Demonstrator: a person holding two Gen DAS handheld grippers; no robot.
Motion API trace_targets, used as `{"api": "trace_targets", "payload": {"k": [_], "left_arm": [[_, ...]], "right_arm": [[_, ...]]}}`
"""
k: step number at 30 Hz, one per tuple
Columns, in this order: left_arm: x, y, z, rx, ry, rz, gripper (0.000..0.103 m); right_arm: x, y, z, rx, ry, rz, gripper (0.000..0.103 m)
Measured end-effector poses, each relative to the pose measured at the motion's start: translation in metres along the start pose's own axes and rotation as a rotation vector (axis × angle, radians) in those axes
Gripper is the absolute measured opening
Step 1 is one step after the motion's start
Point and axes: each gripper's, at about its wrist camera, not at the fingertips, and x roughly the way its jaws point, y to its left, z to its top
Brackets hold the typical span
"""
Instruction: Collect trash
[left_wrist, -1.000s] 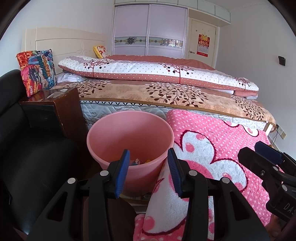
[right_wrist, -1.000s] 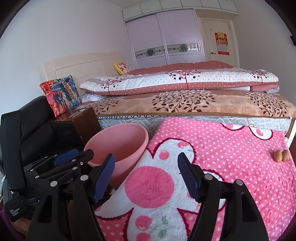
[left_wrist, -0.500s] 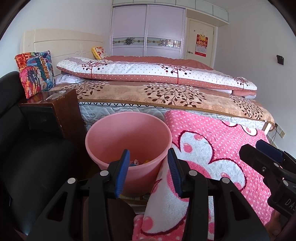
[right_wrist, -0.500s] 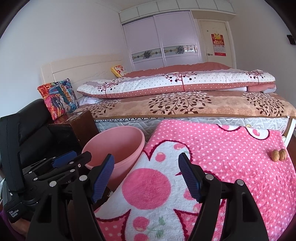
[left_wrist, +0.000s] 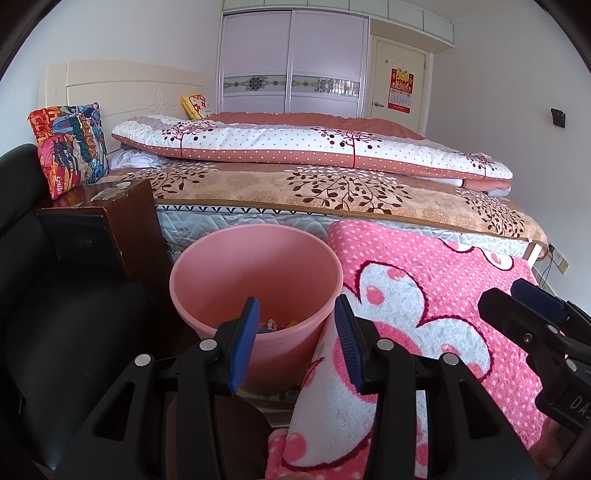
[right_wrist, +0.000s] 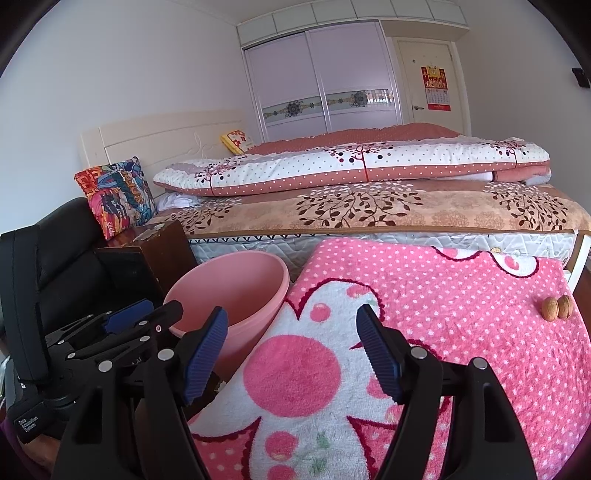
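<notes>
Two walnuts sit side by side on the pink blanket, ahead-right of the spread, empty right hand-held gripper, nearer it than the left, spread over the bin.

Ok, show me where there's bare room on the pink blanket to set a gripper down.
The blanket is bare from the bin side across to the two walnuts near its far right edge. It is crowded only at the left, where the left gripper hovers at the bin; the right gripper hangs open over the middle.
</notes>
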Motion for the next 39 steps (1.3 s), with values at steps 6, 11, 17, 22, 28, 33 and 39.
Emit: {"api": "trace_targets", "payload": {"k": [6,11,17,22,28,33,39], "left_arm": [[0.001,0.001,0.0,0.0,0.001,-0.002,0.043],[0.002,0.001,0.0,-0.002,0.003,-0.003,0.043],[0.003,0.003,-0.001,-0.003,0.002,-0.002,0.043],[0.007,0.005,-0.001,-0.009,0.004,0.004,0.043],[0.01,0.007,0.001,-0.009,0.0,0.01,0.043],[0.012,0.01,0.001,-0.014,0.0,0.014,0.043],[0.012,0.01,0.001,-0.015,0.0,0.013,0.043]], "right_arm": [[0.002,0.001,0.0,-0.003,0.006,0.003,0.071],[0.003,0.0,0.001,0.0,0.004,0.007,0.071],[0.004,-0.002,0.004,0.0,-0.007,-0.001,0.071],[0.006,-0.003,0.005,0.0,-0.008,-0.008,0.071],[0.008,-0.003,0.005,-0.007,-0.007,-0.006,0.071],[0.013,-0.003,0.005,-0.009,0.0,-0.006,0.071],[0.016,-0.005,0.005,-0.006,0.008,-0.009,0.071]]}}
